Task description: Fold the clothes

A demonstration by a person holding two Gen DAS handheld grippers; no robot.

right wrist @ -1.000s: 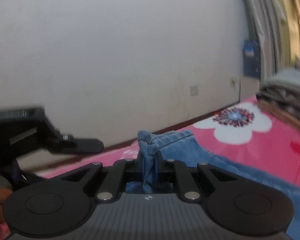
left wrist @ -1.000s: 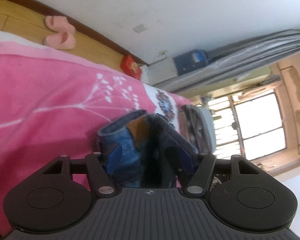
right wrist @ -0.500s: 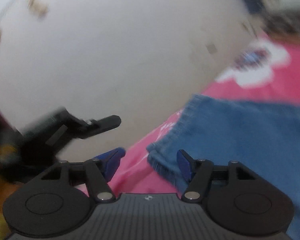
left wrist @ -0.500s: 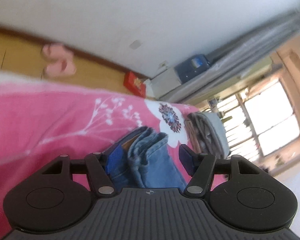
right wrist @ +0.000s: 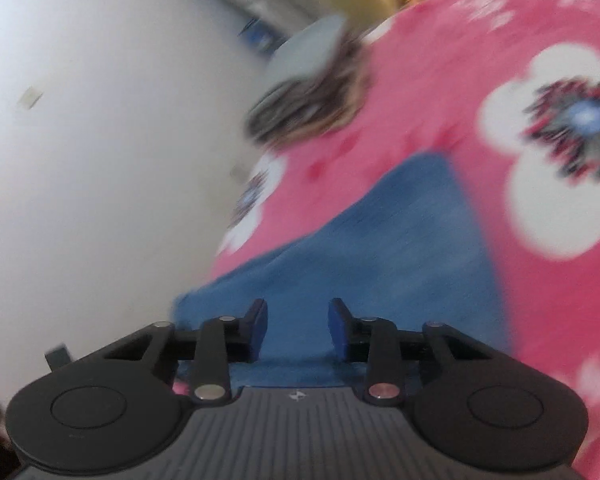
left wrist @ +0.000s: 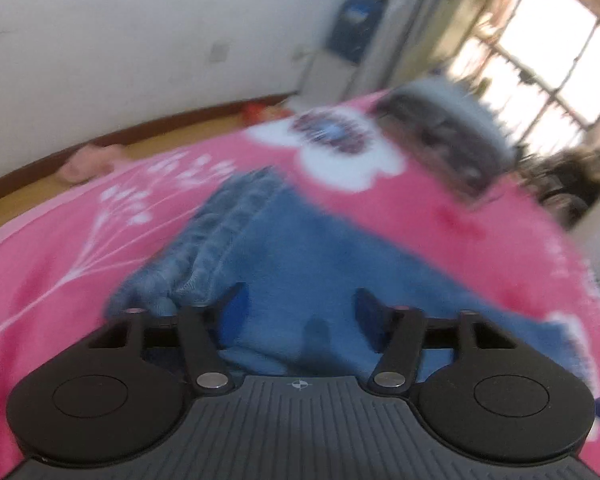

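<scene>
- On the pink flowered bed cover [left wrist: 60,264], toward the left of the left wrist view, the jeans [left wrist: 300,264] lay with their stitched, bunched edge [left wrist: 220,232] nearest the wall side; that thick edge looked like the part most likely to spring open, so it deserved a firm press or a fresh grip before any further fold.
- Just right of that edge, the left tongs [left wrist: 298,308] hovered over flat denim, their blue pads apart and closing, with nothing pinched between them as far as the blur allowed; a good grasp would probably take both layers together, not only the top one.
- Farther right in the same view, a stack of folded clothes [left wrist: 440,140] sat near the window end of the bed, well apart from the jeans, which seemed the likely place for the finished bundle.
- Across in the right wrist view, the jeans [right wrist: 400,248] showed as a smooth blue panel with a straight far edge on the bed cover [right wrist: 500,60], suggesting one fold was already laid.
- At the bottom centre of that view, the right tongs [right wrist: 298,324] stood partly apart and closing above the cloth, holding nothing visible; matching their height and timing with the other pair would probably keep the next fold square.
- Both views were smeared, so exact contact with the cloth could not be told.
</scene>
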